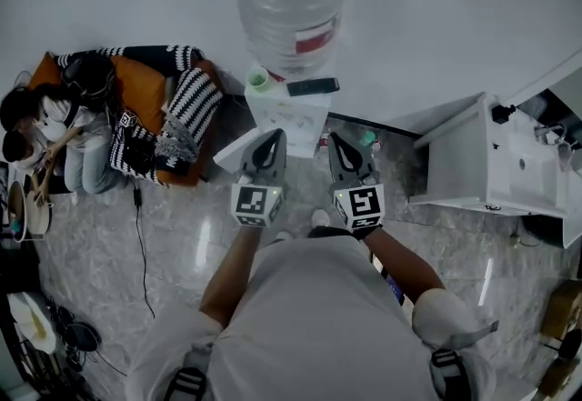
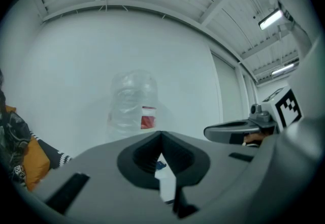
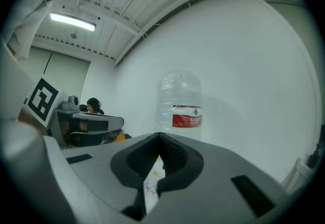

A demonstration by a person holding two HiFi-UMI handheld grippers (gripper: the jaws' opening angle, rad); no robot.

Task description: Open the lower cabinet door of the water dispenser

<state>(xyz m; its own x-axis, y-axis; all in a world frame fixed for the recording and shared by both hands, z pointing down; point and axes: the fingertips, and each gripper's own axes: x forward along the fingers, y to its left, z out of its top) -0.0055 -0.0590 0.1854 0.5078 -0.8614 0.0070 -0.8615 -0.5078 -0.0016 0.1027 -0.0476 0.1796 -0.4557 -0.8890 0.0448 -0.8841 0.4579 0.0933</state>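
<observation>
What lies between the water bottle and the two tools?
A green cup and a flat black device, on the dispenser's top, in the head view.

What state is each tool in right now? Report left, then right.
Left tool: closed, tips together, nothing between them.
Right tool: closed, tips together, holding nothing.

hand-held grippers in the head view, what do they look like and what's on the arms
Both the left hand-held gripper and the right hand-held gripper are grey tapering wedges, each carrying a white cube with black square markers. The person wears a pale short-sleeved top.
</observation>
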